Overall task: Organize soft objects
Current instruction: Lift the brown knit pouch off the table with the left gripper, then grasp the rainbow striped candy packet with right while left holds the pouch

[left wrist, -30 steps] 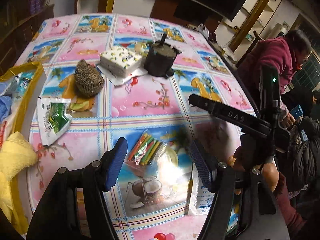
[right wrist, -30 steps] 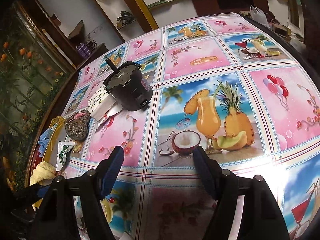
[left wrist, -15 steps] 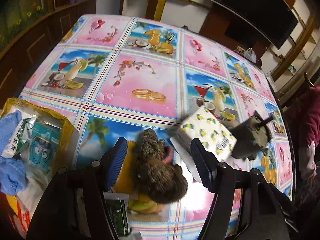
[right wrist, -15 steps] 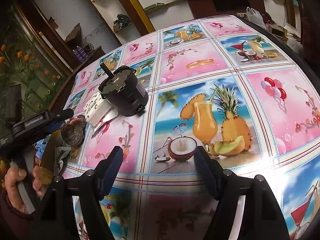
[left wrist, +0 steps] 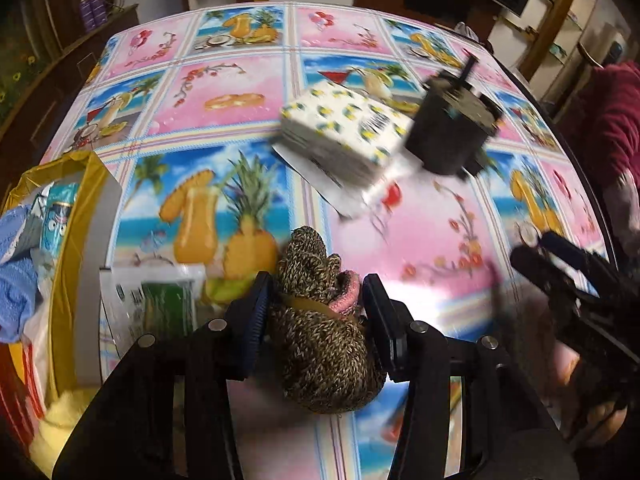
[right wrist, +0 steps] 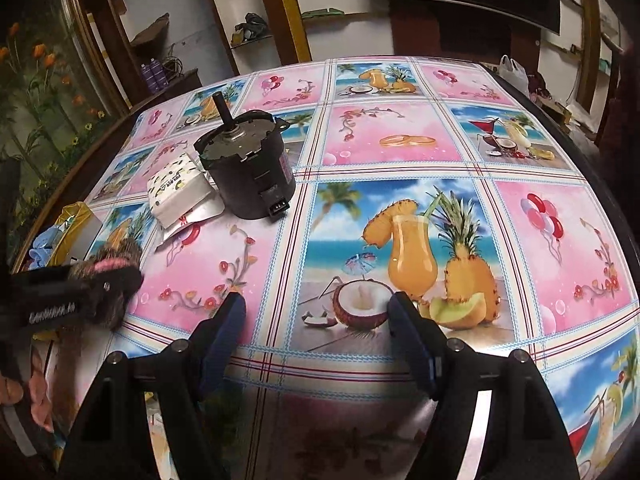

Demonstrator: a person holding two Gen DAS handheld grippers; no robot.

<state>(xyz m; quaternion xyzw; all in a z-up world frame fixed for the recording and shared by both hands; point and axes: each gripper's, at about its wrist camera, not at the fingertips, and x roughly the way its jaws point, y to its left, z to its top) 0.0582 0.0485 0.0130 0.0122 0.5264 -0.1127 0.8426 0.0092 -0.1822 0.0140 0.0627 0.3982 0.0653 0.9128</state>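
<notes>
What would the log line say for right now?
left gripper: shut on knitted sock bundle | right gripper: open, holding nothing | yellow bag: left of bundle

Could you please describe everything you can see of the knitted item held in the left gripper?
The knitted item is a soft bundle of speckled brown-and-tan yarn, bunched or rolled, with a pink knitted lining or cuff showing near its top right. It sits between the blue-padded fingers of the left gripper, which press against both sides. In the blurred left wrist view, I cannot tell whether it touches the patterned tablecloth. The right wrist view shows the same pink edge.
</notes>
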